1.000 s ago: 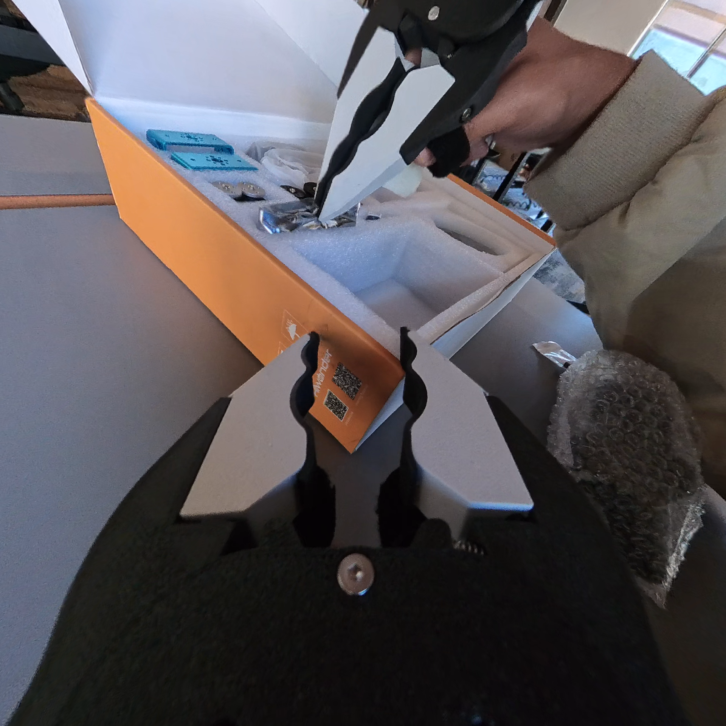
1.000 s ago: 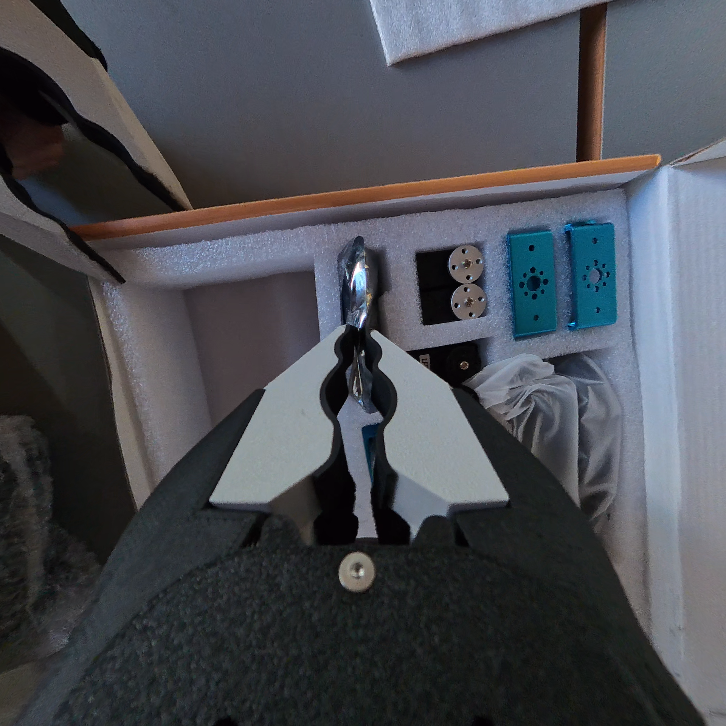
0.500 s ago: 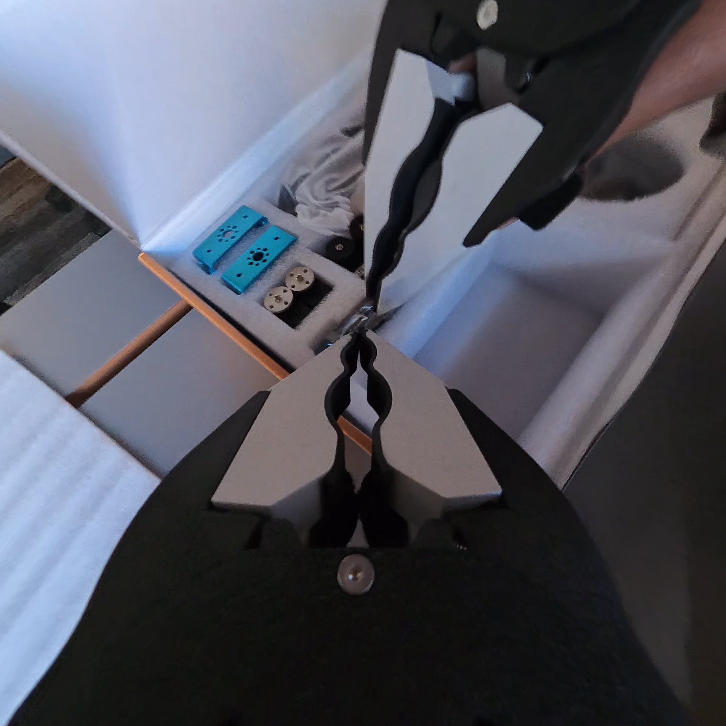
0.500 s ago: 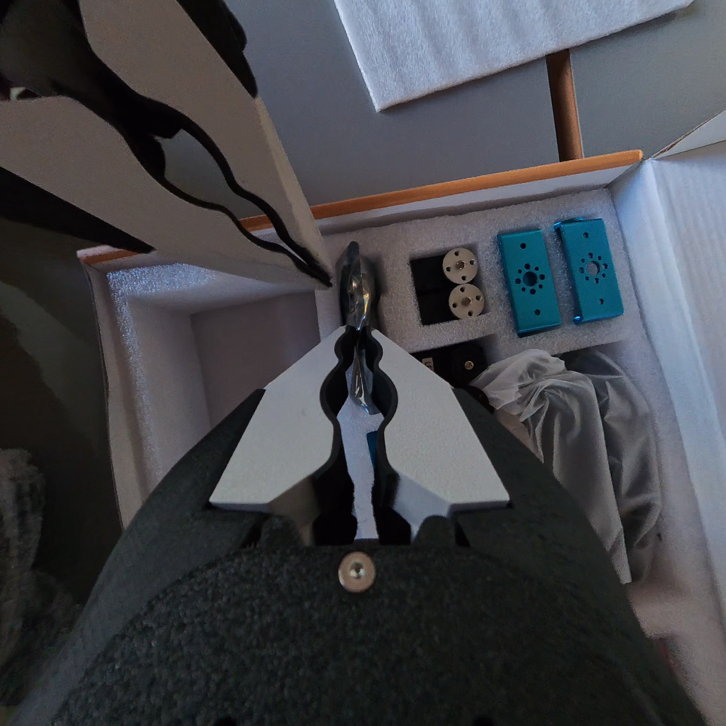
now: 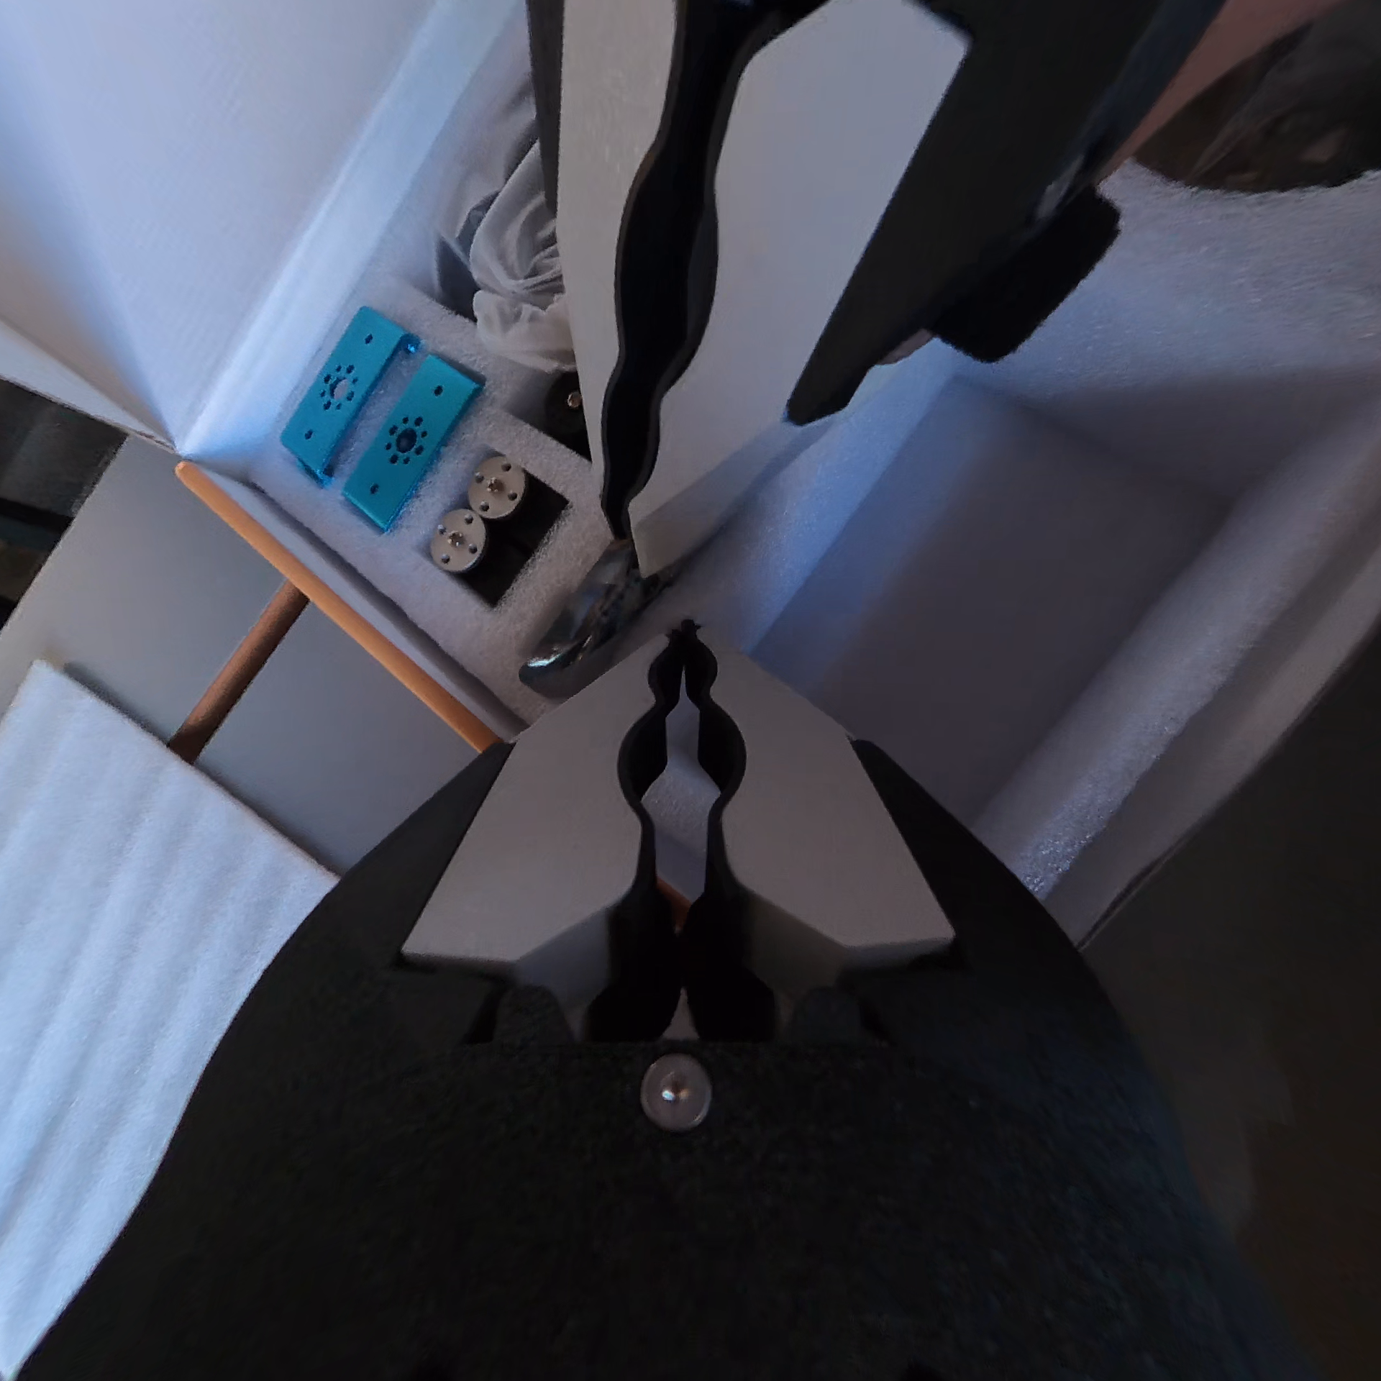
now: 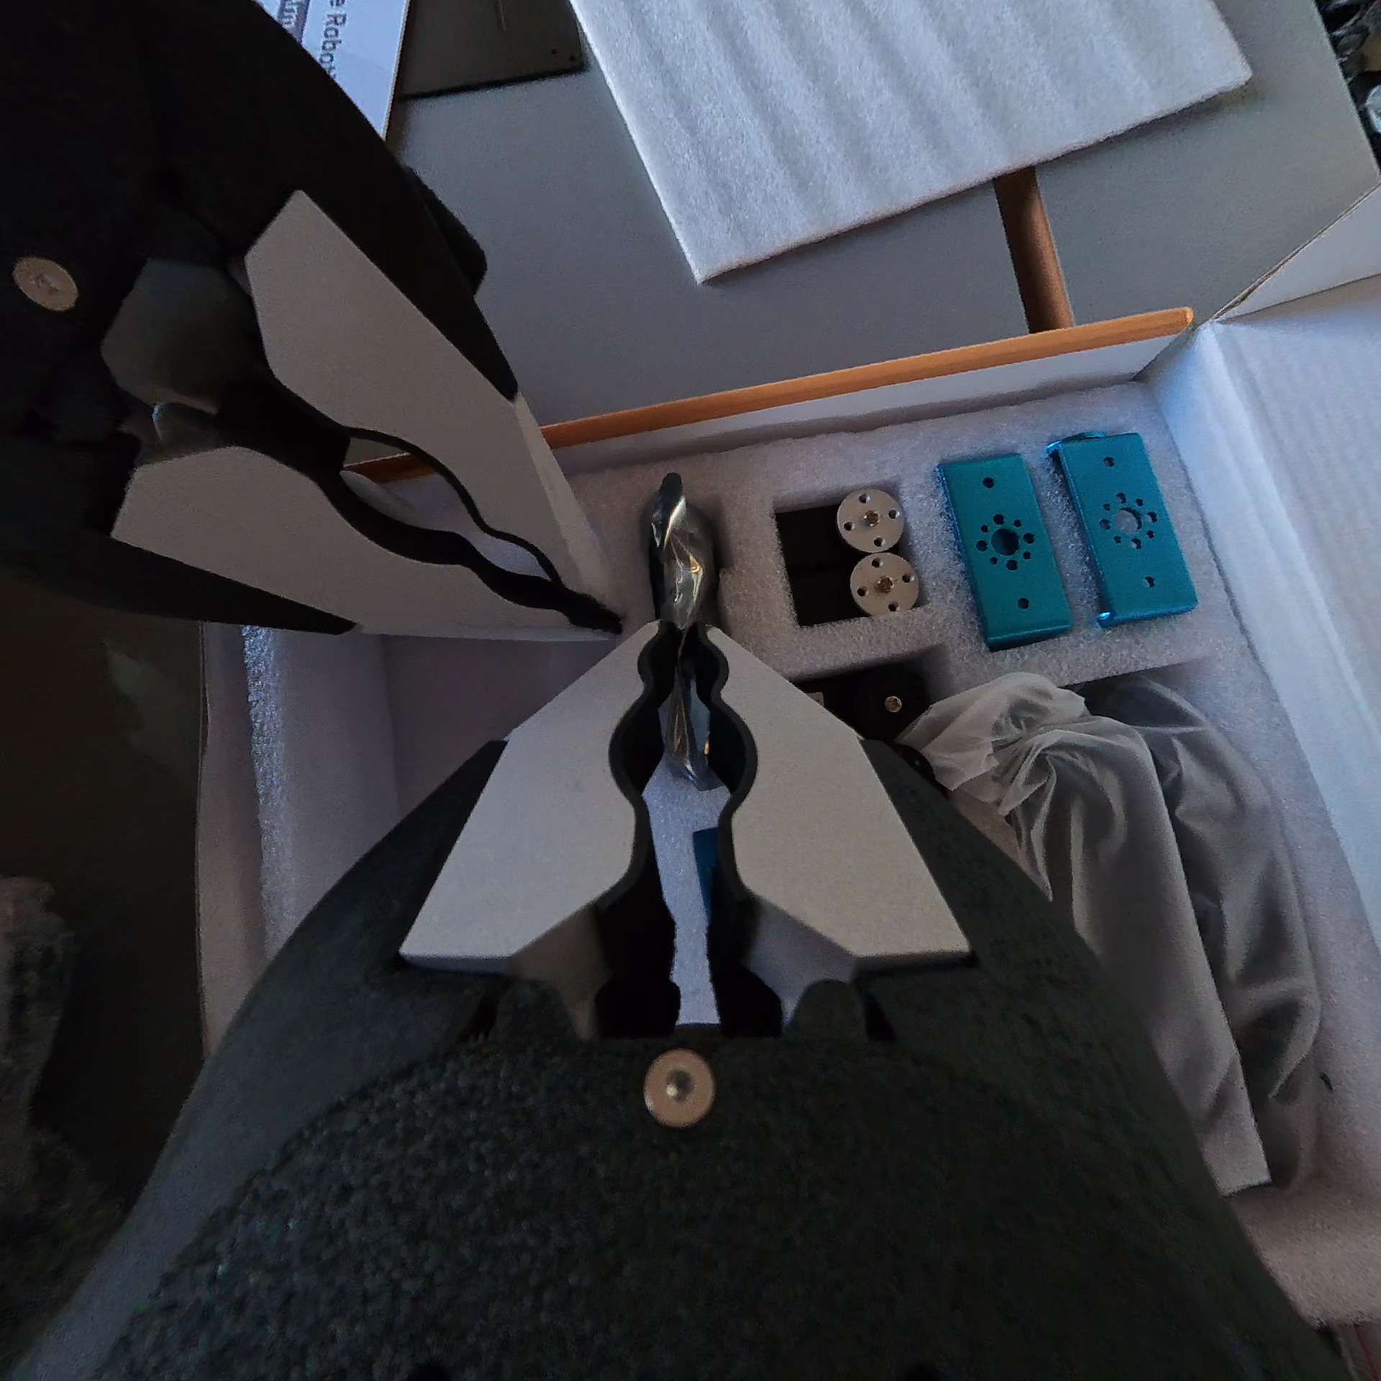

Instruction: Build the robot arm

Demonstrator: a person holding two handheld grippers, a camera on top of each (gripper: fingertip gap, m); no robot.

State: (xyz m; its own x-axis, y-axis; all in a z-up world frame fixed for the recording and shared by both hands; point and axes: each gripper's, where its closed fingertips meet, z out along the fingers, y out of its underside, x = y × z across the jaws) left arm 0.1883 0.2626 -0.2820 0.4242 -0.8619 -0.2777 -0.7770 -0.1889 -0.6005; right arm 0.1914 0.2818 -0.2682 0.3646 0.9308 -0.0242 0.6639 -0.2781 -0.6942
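Seen only from the right wrist view: right gripper pinching a crinkled silvery foil packet standing in a foam slot of the orange-edged box, long axis running toward the orange wall. Seen from the left wrist view: left gripper pressed together, empty, tips just beside the packet's end. Beside the slot: two silver discs and two blue plates.

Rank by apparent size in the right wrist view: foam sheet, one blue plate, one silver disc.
1. Foam sheet, largest, though partly cropped.
2. Blue plate; the two plates look alike.
3. Silver disc, smallest; the two discs look alike.
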